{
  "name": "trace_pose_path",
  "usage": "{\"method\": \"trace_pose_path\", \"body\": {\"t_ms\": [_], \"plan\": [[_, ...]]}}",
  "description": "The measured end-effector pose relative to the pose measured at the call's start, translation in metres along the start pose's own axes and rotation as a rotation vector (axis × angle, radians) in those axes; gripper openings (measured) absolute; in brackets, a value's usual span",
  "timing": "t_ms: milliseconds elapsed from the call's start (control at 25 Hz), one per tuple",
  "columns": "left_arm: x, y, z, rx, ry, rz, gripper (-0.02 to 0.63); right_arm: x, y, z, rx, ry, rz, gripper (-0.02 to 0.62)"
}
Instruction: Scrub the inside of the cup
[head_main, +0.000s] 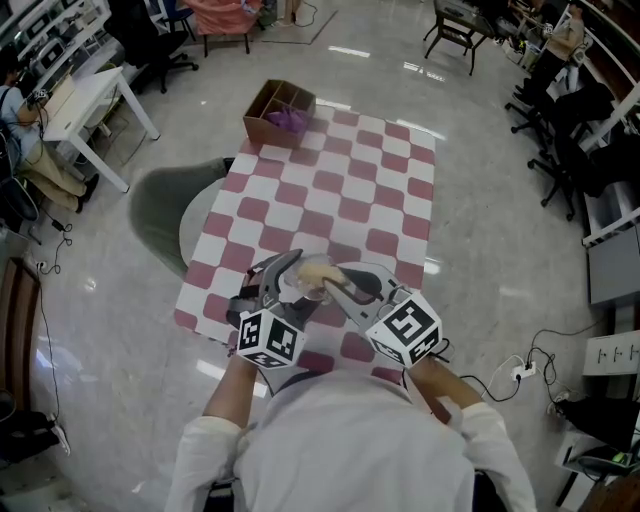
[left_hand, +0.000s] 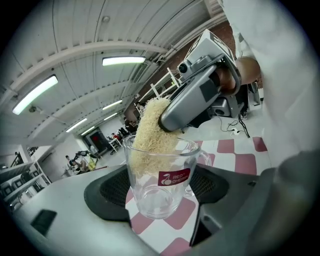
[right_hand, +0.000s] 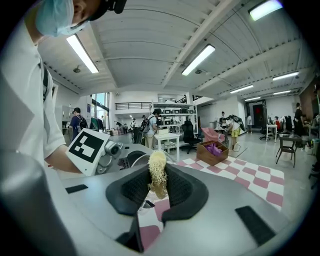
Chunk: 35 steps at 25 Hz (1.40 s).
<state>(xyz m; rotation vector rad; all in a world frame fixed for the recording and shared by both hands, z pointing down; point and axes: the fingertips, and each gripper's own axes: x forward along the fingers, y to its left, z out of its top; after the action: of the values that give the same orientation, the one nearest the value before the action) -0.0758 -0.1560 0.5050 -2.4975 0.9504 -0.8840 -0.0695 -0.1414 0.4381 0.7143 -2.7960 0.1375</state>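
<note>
The scrubbing step looks to be under way. At the lower middle of the head view, over the near edge of the checkered bench (head_main: 330, 180), the person has brought both tools together. The left gripper (left_hand: 162, 192) is pinching the clear glass cup (left_hand: 160, 195), one dark pad against each side of its wall, with the handle pointing off to the right of that view. I can't tell whether the cup's base rests on the cloth or is held just above it.

The right gripper (right_hand: 157, 187) is pressed together on a pale, fibrous scrubber (right_hand: 157, 172). In the left gripper view, the scrubber's lower part sits inside the cup against the left wall. Its top stands above the rim, and the bottom of the glass looks bare below it.

I'd judge the next move calls for pushing the scrubber deeper, down to the base, then working it round the wall. The left grip has to stay firm meanwhile, or the glass could twist or slip. A cardboard box (head_main: 278, 112) sits well apart, at the bench's far upper-left corner.
</note>
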Motion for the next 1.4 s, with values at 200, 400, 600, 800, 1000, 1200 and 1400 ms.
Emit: {"method": "trace_pose_path", "body": {"t_ms": [200,400,600,800,1000,1200,1400], "plan": [[-0.002,0.003,0.002,0.003,-0.007,0.006,0.36,-0.006,-0.009,-0.004,0.01,0.021,-0.033,0.087],[0.0,0.007,0.001,0.003,0.001,0.012,0.36,-0.006,0.007,-0.008,0.045,0.026,0.027,0.086],[0.001,0.0,0.002,0.013,0.0,-0.005,0.36,0.001,0.014,-0.005,0.036,0.023,0.048,0.086],[0.0,-0.008,0.003,0.02,0.0,-0.018,0.36,-0.001,-0.002,-0.003,0.017,0.033,-0.006,0.086],[0.0,-0.009,0.002,0.017,0.003,-0.018,0.36,-0.007,-0.013,-0.011,0.037,0.052,-0.052,0.087],[0.004,-0.009,-0.002,0.007,0.018,-0.011,0.36,-0.01,0.004,-0.022,0.058,0.083,0.002,0.086],[0.007,-0.009,0.0,-0.007,0.007,-0.024,0.36,-0.003,0.021,-0.017,0.078,0.058,0.065,0.086]]}}
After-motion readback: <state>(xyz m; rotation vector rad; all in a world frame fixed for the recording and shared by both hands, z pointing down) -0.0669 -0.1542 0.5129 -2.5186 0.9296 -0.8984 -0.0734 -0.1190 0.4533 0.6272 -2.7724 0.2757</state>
